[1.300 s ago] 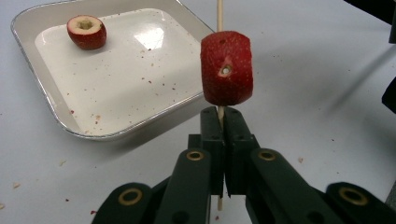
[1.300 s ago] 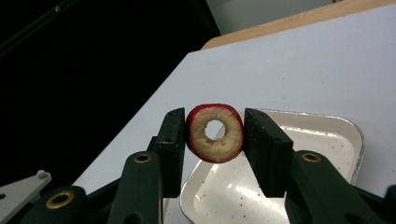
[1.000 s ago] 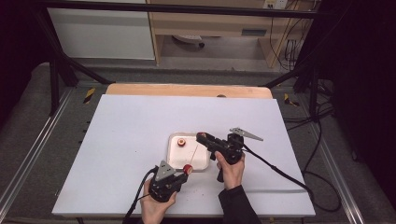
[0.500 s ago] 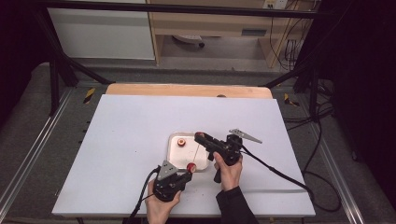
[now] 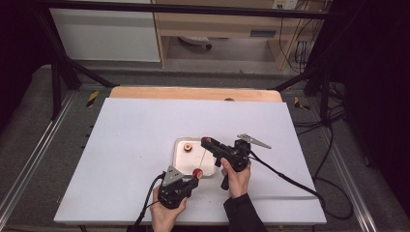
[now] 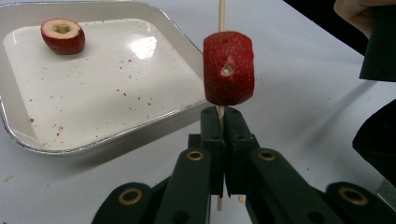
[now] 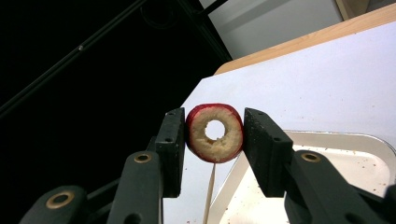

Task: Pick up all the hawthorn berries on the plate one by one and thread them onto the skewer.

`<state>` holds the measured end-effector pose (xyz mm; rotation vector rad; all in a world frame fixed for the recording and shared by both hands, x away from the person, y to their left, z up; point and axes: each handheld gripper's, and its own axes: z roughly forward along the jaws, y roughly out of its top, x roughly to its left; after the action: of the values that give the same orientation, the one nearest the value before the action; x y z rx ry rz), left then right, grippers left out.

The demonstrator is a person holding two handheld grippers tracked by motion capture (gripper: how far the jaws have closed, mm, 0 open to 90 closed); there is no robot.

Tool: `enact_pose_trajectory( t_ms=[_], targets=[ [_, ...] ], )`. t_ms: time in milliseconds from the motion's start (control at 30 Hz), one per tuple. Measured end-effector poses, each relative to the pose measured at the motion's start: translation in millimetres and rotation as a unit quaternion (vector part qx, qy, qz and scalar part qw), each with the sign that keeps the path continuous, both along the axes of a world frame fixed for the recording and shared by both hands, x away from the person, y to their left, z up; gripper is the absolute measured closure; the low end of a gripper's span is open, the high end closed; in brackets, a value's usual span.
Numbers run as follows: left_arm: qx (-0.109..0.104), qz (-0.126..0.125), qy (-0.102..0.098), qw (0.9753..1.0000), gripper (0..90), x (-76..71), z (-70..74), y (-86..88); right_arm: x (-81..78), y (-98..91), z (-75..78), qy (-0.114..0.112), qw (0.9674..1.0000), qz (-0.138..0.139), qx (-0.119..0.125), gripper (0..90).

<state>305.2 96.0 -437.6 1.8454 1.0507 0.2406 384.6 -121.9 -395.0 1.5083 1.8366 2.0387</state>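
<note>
Done: one cored hawthorn [image 6: 229, 68] sits threaded on the skewer [image 6: 221, 14], near right of the tray [image 5: 180, 162].
Left gripper [image 6: 220, 126]: jaws clamped on the skewer.
Right gripper [image 7: 214, 140]: jaws clamped on a second hawthorn [image 7: 215, 132], not yet threaded.
Left: third hawthorn [image 6: 62, 35] in the tray.

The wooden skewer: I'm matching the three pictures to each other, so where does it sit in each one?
High view: the wooden skewer is a thin line over the white tray, right of centre.
Left gripper view: upright at centre, through a red fruit piece.
Right gripper view: bottom centre, below the cored fruit ring.
Shared landmark: the white tray.
</note>
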Motion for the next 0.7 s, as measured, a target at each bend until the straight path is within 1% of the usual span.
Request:
enact_pose_trajectory(
  t_ms=[333,467,500,567,600,667,700],
  targets=[
    [-0.002,0.001,0.0,1.0,88.4,-0.5,-0.2,0.9,0.1,0.2,-0.3,0.001,1.0,0.002,0.0,60.8],
    [-0.003,0.004,0.0,1.0,88.3,0.0,0.2,1.2,-0.2,1.2,-2.1,0.0,1.0,0.002,-0.004,60.7],
    [-0.007,0.006,0.002,1.0,88.3,0.3,0.4,1.3,-0.8,1.9,-2.5,0.004,1.0,0.004,-0.003,60.7],
    [-0.012,0.008,0.006,0.9999,88.3,0.6,0.8,1.5,-1.4,2.8,-4.2,-0.001,1.0,0.003,-0.005,60.8],
    [-0.015,0.01,0.008,0.9998,88.3,0.4,1.2,1.3,-1.9,3.4,-4.5,0.0,1.0,0.004,-0.004,60.8],
    [-0.023,0.011,0.011,0.9996,88.3,0.5,1.5,1.1,-2.9,4.2,-5.8,-0.007,1.0,0.003,-0.006,60.8],
    [-0.024,0.014,0.01,0.9996,88.3,0.8,2.0,1.3,-3.4,4.7,-6.4,-0.009,0.9999,0.003,-0.006,60.8]
  ],
)
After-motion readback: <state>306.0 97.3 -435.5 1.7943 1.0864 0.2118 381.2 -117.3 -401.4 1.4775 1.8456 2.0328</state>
